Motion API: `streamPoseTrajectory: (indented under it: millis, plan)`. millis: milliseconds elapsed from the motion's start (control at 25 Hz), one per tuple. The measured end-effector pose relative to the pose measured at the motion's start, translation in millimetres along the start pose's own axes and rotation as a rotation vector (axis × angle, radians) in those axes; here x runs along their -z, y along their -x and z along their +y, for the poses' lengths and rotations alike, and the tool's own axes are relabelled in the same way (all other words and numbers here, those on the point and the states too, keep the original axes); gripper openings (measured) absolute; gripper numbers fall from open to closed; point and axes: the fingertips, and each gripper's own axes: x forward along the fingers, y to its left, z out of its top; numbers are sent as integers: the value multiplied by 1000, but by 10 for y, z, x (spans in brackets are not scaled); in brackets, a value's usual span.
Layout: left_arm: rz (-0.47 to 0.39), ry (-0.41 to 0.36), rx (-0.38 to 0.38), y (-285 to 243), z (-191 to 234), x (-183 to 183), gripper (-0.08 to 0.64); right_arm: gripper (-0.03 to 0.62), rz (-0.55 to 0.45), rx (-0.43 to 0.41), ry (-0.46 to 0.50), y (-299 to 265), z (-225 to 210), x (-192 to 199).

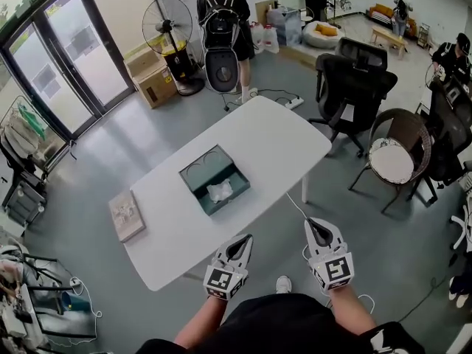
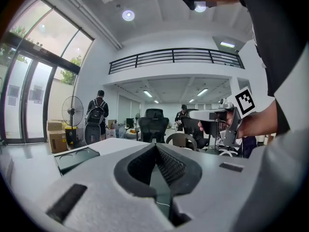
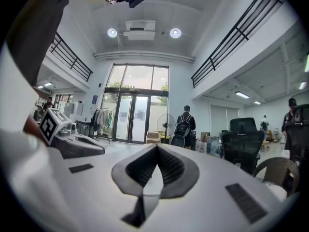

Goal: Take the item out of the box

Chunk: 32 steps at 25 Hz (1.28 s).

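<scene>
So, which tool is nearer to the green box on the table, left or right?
Left. The left tool is at the table edge, close before the green box; the right tool is farther, off the table's side.

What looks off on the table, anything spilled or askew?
Nothing spilled or damaged. One oddity: the flat pad at the table left end seems to hang over the edge. The box lies open with a white item inside.

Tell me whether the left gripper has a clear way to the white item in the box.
Probably yes: the white item lies in the open-topped box, with only bare table between it and the left gripper. That gripper's jaws are shut, though.
</scene>
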Motion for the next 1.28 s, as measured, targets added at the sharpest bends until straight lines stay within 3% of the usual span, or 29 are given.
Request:
streamPoseTrajectory:
  millis: [280, 520, 640, 760, 1280]
  plan:
    - [-2, 9, -106, -241, 191, -84, 9, 6, -23, -78, 3, -359, -251, -9]
    - [22, -3, -141, -292, 331, -28, 10, 6, -14, -116, -13, -624, -340, 85]
    - [13, 65, -164, -269, 472, -4, 11, 6, 1, -136, -25, -779, -310, 174]
    - [-10, 111, -189, -241, 672, 6, 10, 6, 7, -157, -23, -962, -241, 215]
    - [-80, 87, -238, -428, 1812, -216, 9, 5, -17, -229, 48, -2208, 20, -51]
